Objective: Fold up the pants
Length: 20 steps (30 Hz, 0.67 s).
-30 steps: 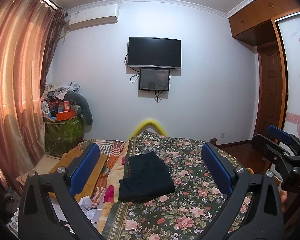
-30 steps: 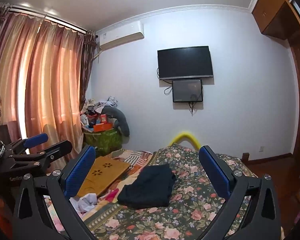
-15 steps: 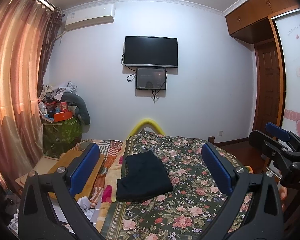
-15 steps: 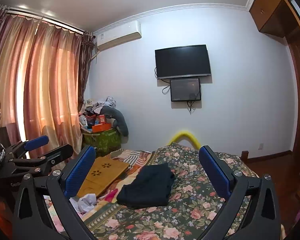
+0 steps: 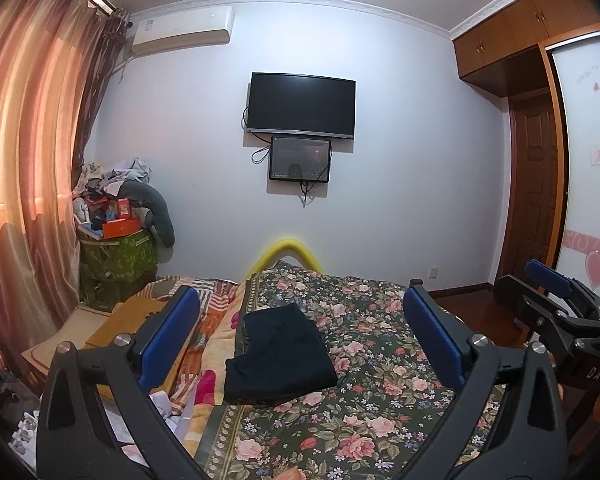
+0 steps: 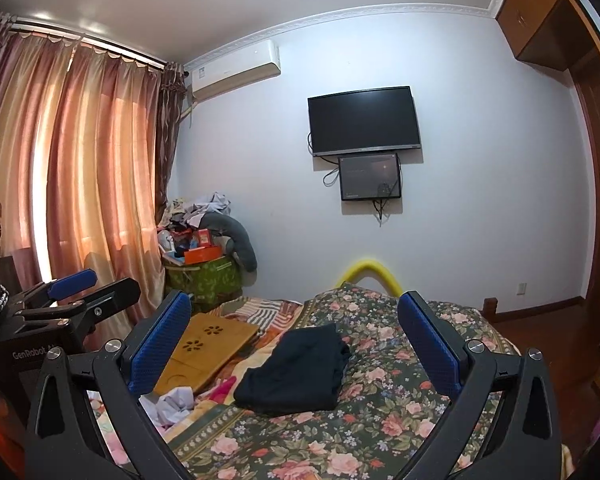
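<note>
The left black two-finger gripper with blue pads is seen nearest in the left wrist view, jaws spread wide and nothing held between them; it is held above the near end of the bed. The right black two-finger gripper with blue pads is likewise released, jaws wide apart and holding nothing, also held above the bed's near end. Each gripper is glimpsed from the other's camera: the right one at the right edge of the left wrist view, the left one at the left edge of the right wrist view. The dark floral bedspread with pink roses is noted beneath both. The folded black pants are recorded lying flat as a compact rectangle on the bedspread, toward its left edge and about midway along the bed, clear of both grippers. Just beyond the left edge of the bedspread, a light wooden lap tray with flower-shaped cut-outs is seen, with crumpled white cloth near its front corner. At the far end of the bed, a yellow padded arch is observed. On the far white wall, a black flat television is mounted, with a smaller dark screen just below it.
</note>
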### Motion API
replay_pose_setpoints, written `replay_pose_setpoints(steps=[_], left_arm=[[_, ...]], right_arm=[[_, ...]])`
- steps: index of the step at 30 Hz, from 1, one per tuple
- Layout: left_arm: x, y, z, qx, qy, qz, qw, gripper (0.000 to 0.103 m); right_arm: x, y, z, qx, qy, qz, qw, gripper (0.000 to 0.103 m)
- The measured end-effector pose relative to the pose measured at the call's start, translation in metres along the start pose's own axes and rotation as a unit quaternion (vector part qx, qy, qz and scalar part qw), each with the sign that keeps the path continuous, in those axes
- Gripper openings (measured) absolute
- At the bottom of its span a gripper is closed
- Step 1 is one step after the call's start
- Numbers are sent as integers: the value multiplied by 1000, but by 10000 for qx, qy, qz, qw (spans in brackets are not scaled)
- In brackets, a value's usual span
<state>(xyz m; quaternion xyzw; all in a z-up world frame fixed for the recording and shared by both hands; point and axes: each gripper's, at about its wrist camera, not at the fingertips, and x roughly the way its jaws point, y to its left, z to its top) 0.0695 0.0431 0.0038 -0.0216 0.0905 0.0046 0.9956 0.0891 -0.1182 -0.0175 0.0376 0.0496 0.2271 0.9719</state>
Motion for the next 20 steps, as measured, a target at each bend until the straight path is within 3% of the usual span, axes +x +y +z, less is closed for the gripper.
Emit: replay_pose_setpoints(steps=[20], left_arm=[[3, -8, -4, 75, 64, -67, 9999, 103]], right_arm=[[2, -2, -3, 61, 38, 13, 10000, 103]])
